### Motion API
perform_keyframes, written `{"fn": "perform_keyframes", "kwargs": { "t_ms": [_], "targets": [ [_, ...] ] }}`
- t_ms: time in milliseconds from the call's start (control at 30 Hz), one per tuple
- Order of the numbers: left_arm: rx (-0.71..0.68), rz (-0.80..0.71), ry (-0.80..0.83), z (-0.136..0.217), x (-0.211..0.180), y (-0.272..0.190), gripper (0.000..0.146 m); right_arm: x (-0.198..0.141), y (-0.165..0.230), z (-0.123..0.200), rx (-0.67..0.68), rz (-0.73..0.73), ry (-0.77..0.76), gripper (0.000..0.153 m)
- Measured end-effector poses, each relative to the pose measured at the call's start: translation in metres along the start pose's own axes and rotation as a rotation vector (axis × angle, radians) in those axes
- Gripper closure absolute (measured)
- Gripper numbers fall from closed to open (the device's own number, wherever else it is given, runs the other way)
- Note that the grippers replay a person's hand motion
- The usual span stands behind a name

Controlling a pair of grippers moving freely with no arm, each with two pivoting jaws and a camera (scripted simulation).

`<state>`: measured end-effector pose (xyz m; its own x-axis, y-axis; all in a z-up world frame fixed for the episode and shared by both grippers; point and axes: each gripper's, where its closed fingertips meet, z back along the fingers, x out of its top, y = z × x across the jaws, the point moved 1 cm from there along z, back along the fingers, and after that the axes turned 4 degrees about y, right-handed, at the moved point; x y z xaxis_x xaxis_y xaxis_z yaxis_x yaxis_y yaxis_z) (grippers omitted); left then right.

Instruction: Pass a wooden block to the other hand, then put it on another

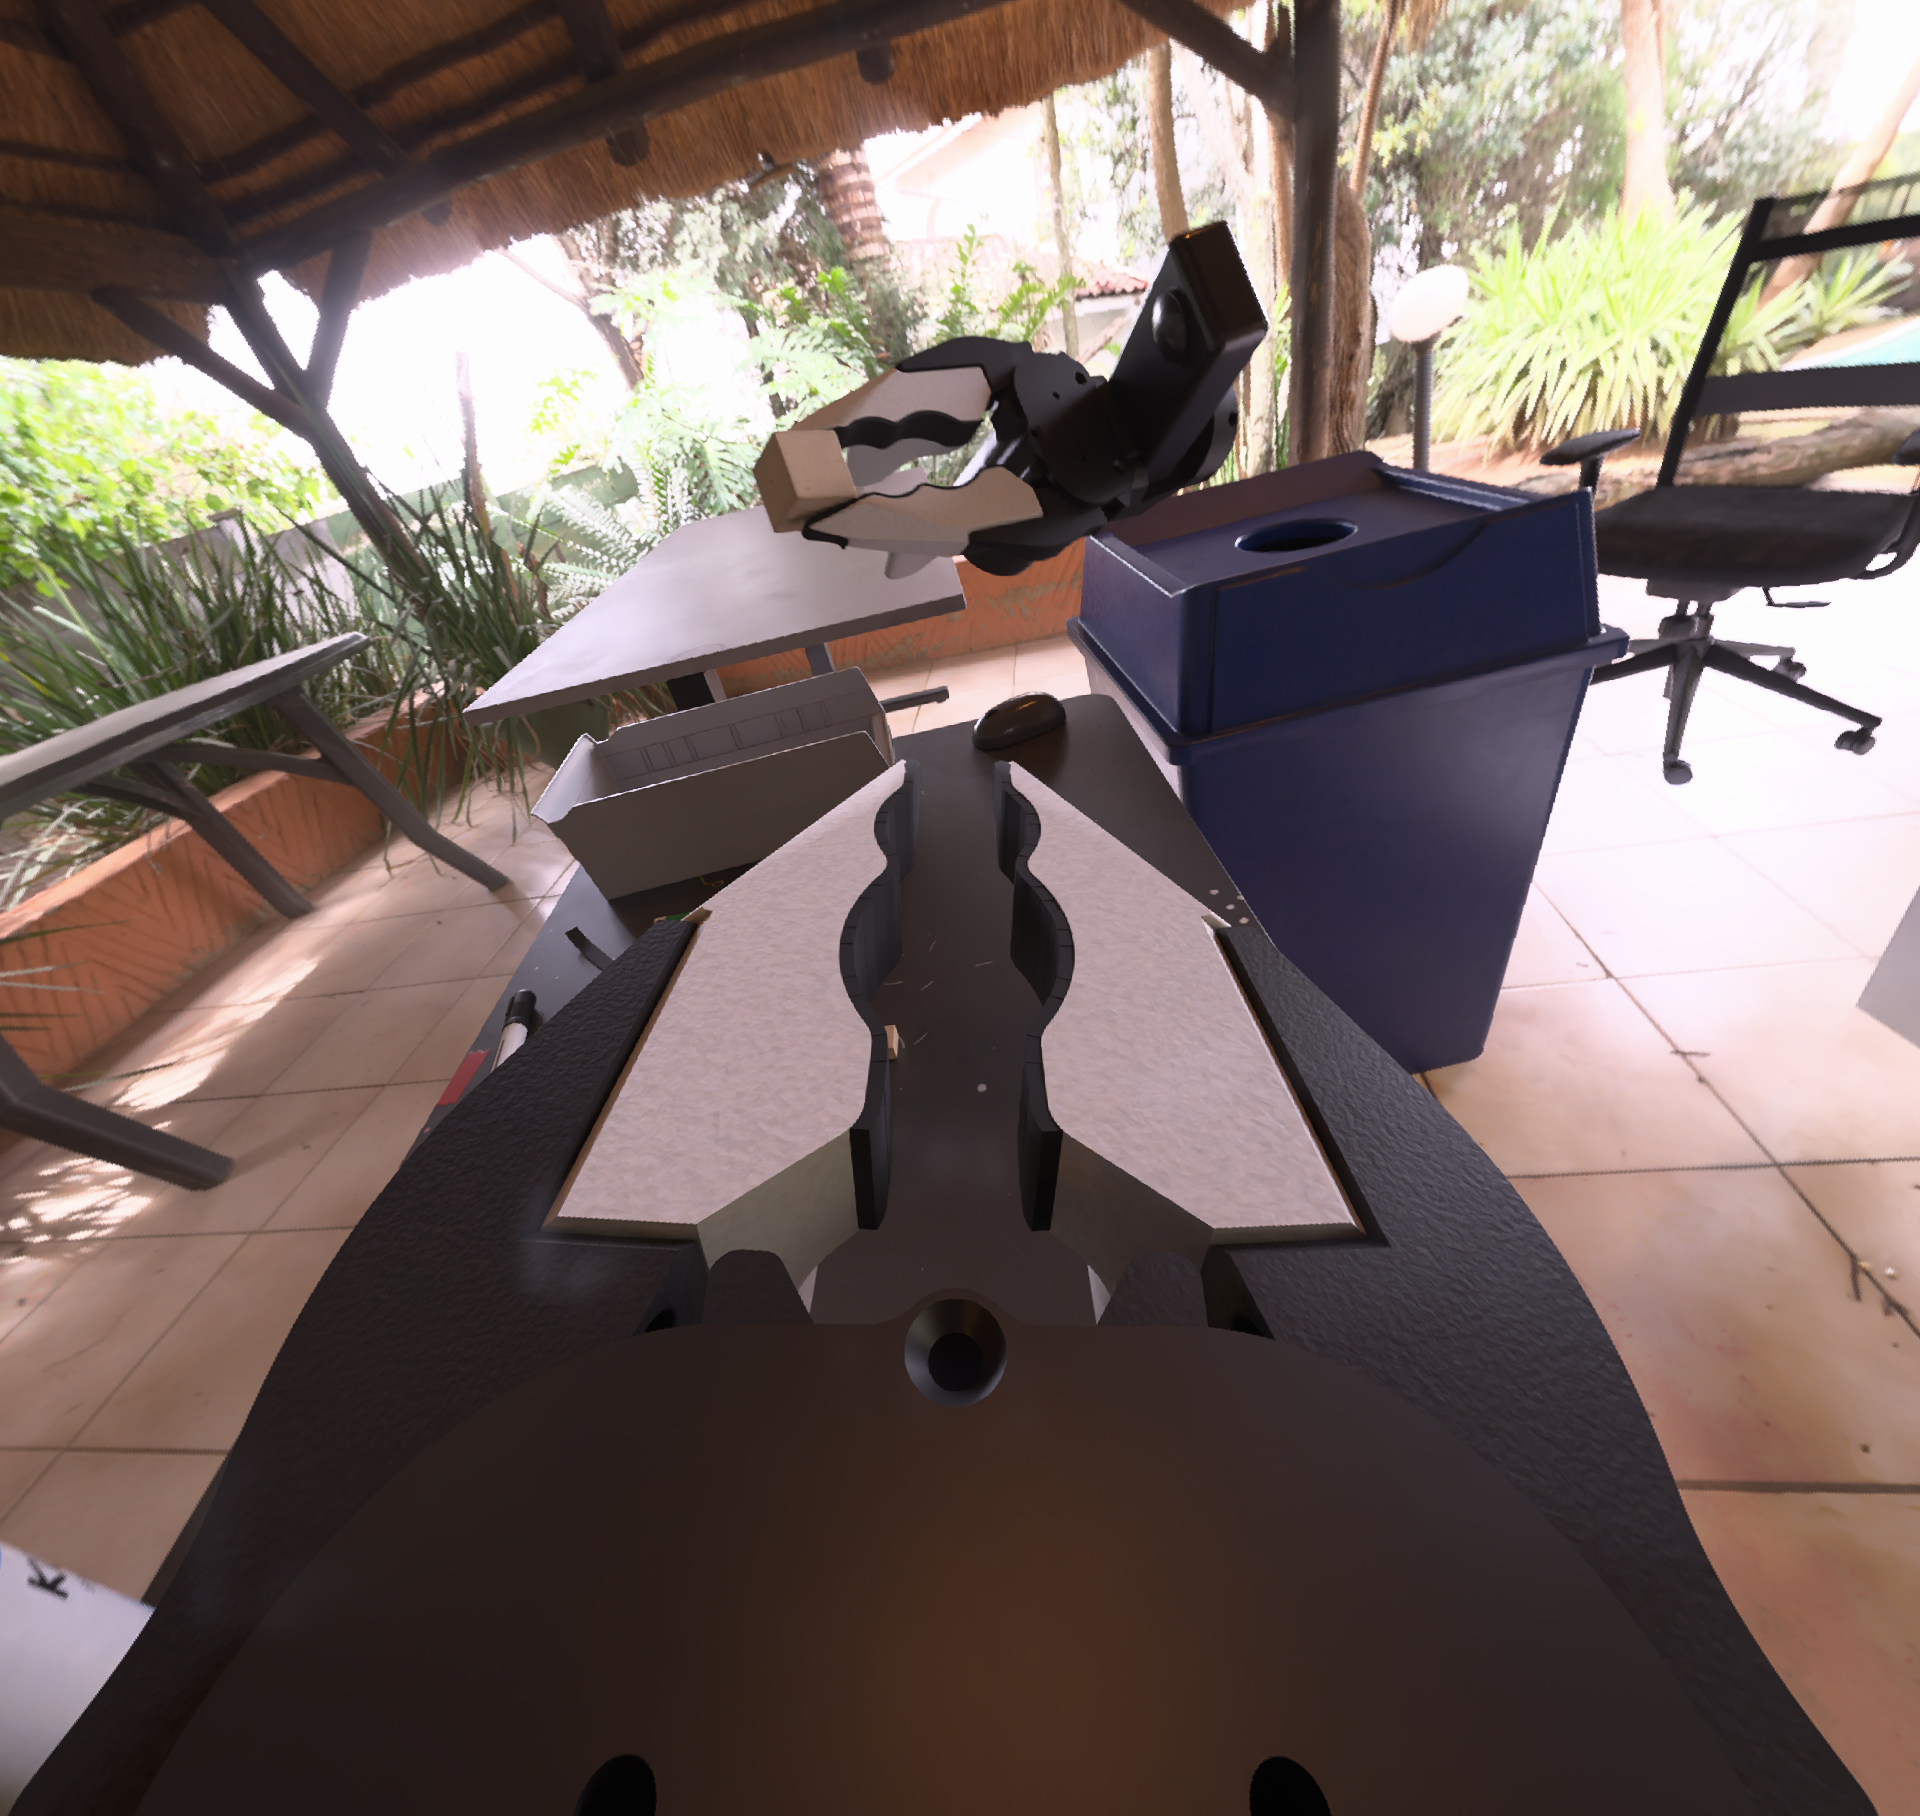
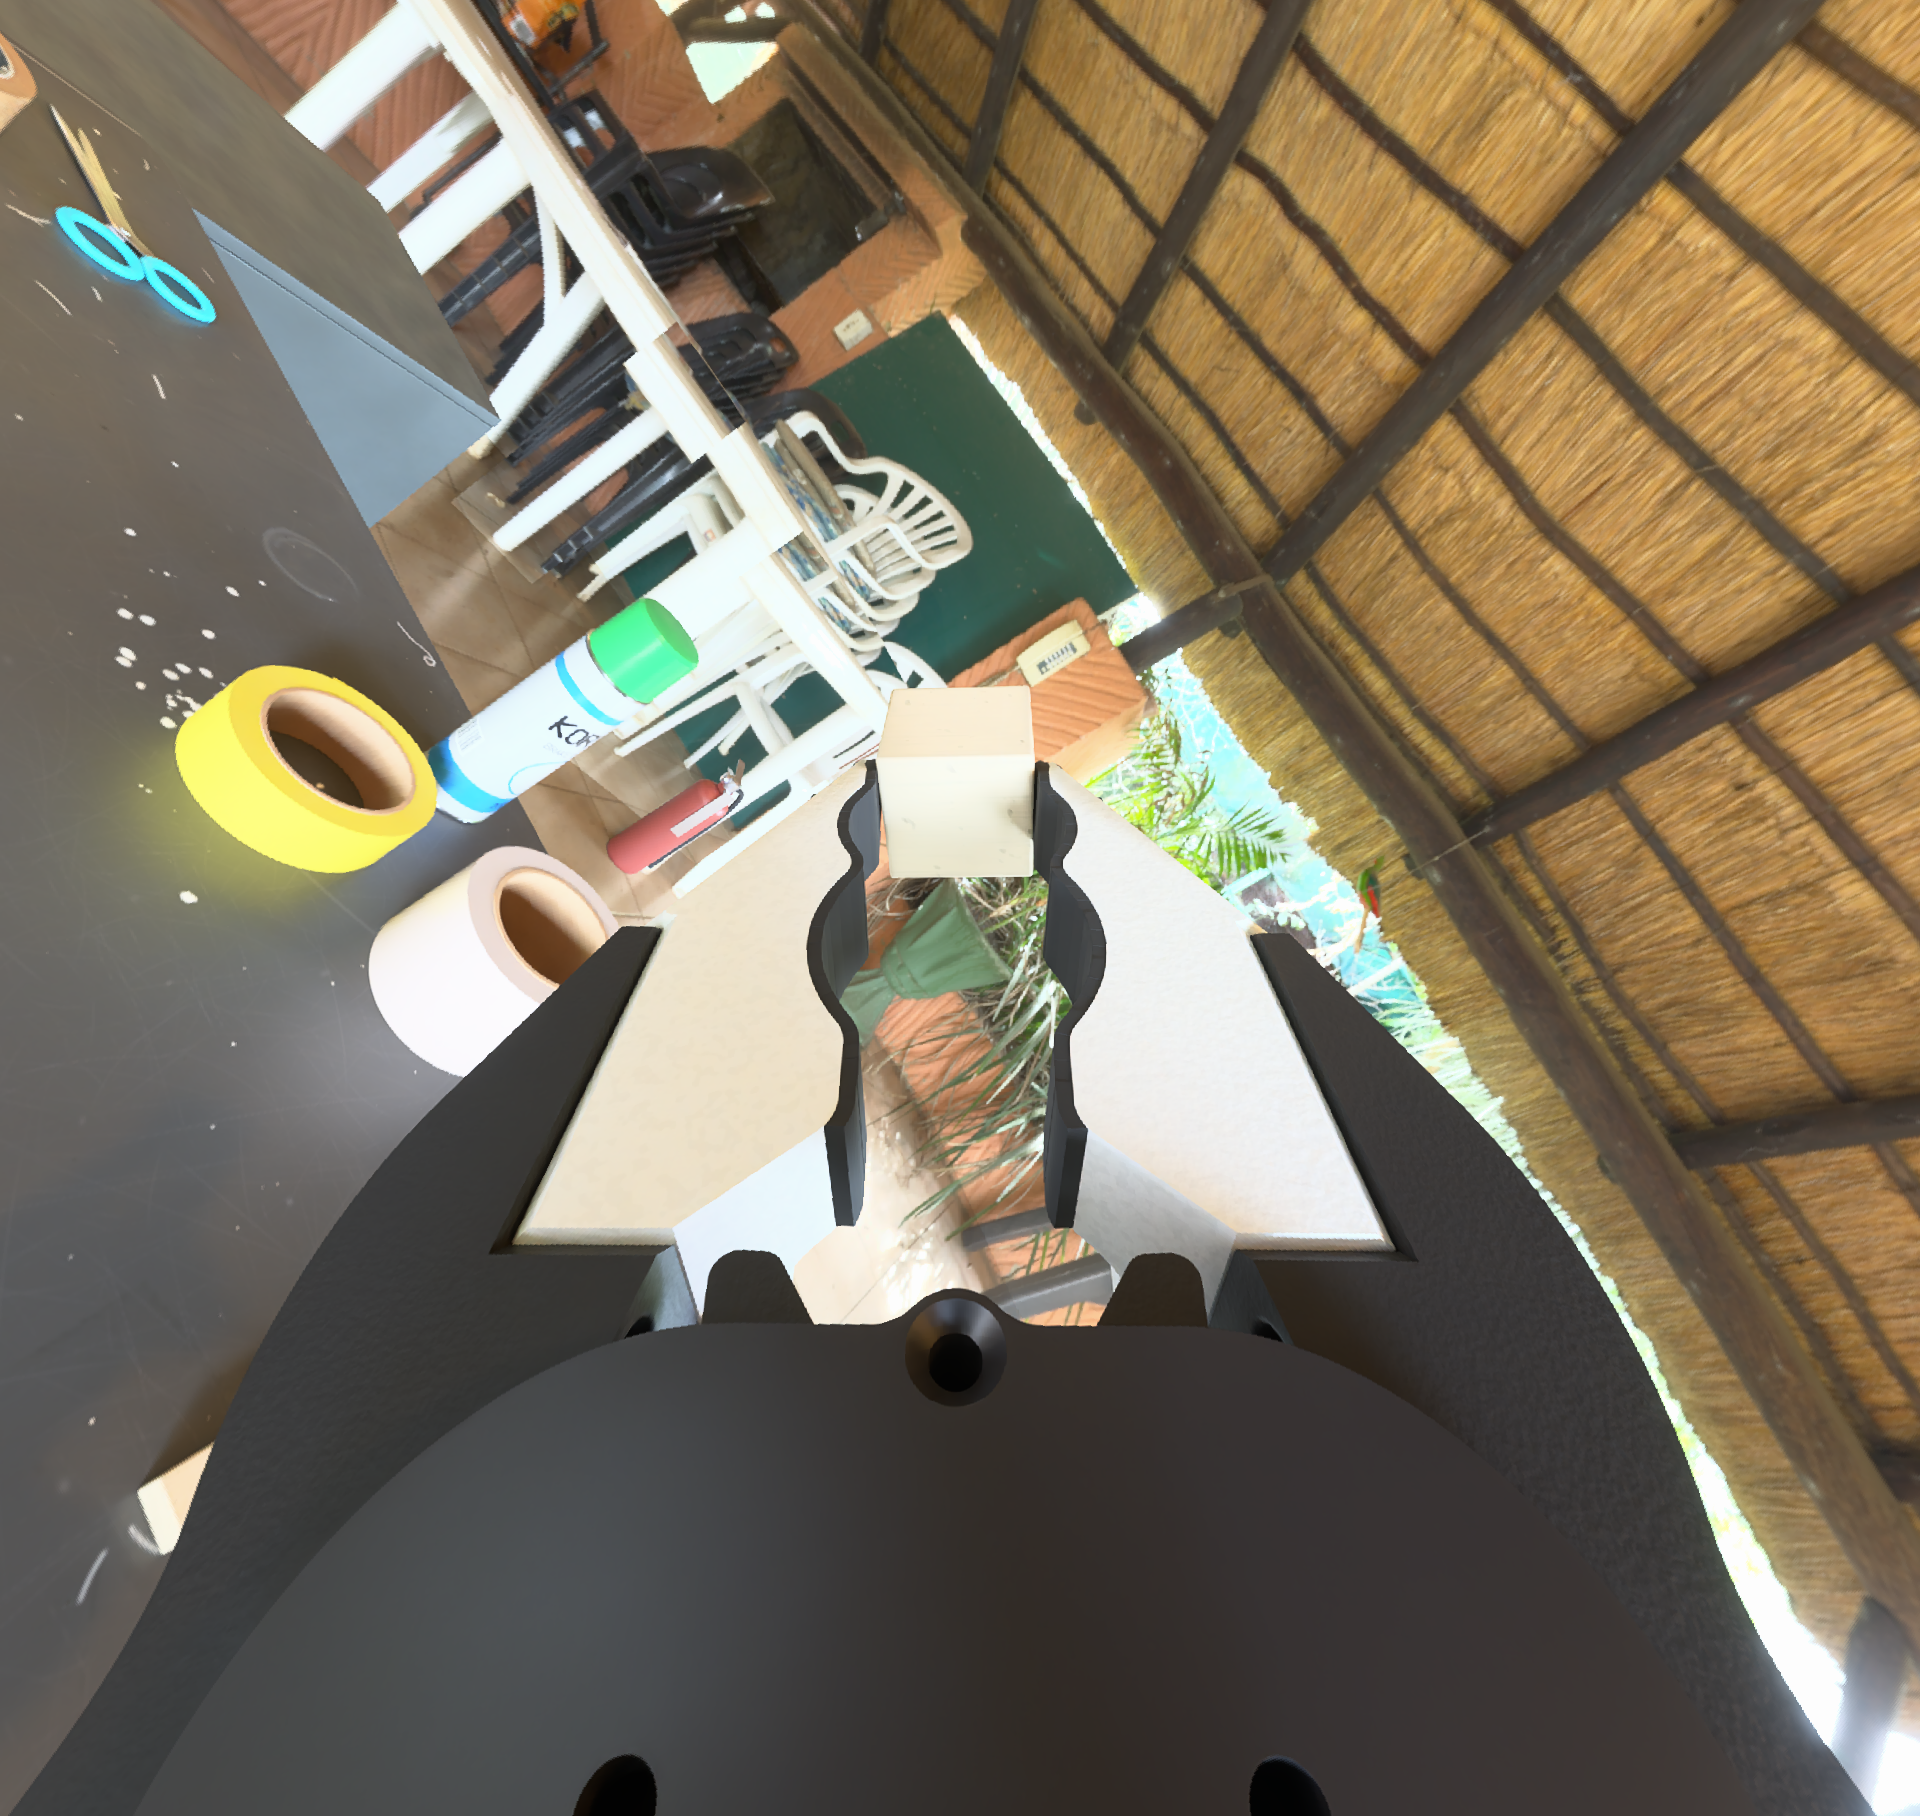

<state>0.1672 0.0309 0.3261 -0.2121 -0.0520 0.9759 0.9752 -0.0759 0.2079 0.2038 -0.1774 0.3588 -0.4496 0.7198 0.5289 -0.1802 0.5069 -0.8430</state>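
wooden block (image 2: 956,795), one pale cube, sits clamped at the very tips of the right gripper (image 2: 956,810), its two fingers pressed against the cube's opposite sides. from the left wrist view the same gripper (image 1: 831,499) hangs in the air above the far end of the dark table (image 1: 1122,831), well clear of the surface, with the block (image 1: 800,478) sticking out past its fingertips.

left gripper (image 1: 951,800) holds nothing; its two fingers stand apart with a gap between them, low over the table. a sliver of something wood-coloured (image 1: 890,1042) peeks out beside its left finger, too hidden to name.

on the table i count one black mouse (image 1: 1018,722) at the far edge and one open grey box (image 1: 707,800) to the left. in the right wrist view there are two tape rolls, one yellow (image 2: 301,769) and one pale pink (image 2: 478,956), lying near each other, one white tube with a green cap (image 2: 566,712) just beyond them, and one pair of scissors with two blue handle loops (image 2: 135,265) farther off.

beside the table stands one blue bin (image 1: 1351,727), and past it one black office chair (image 1: 1766,519). two grey side tables (image 1: 727,613) stand on the tiled floor.
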Motion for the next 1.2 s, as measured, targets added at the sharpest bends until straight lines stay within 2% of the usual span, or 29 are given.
{"fn": "perform_keyframes", "kwargs": {
  "t_ms": [200,500,733,800,1067,1200],
  "targets": [
    [-0.034,-0.056,0.043,-0.040,0.003,-0.010,0.146,-0.016,-0.014,0.011,0.012,-0.014,0.024,0.124],
    [-0.066,-0.098,0.059,-0.074,0.008,-0.020,0.146,-0.028,-0.017,0.016,0.068,-0.034,0.052,0.124],
    [-0.065,-0.105,0.092,-0.081,0.002,-0.021,0.146,-0.040,-0.007,0.013,0.156,-0.028,0.102,0.124],
    [-0.064,-0.103,0.100,-0.081,0.000,-0.020,0.146,-0.052,0.004,0.011,0.245,-0.042,0.162,0.124],
    [-0.059,-0.120,0.151,-0.085,-0.007,-0.021,0.146,-0.148,0.109,0.005,0.876,-0.106,0.541,0.124],
    [-0.056,-0.139,0.163,-0.083,-0.006,-0.023,0.146,-0.189,0.153,0.000,1.059,-0.147,0.670,0.124]
  ]
}}
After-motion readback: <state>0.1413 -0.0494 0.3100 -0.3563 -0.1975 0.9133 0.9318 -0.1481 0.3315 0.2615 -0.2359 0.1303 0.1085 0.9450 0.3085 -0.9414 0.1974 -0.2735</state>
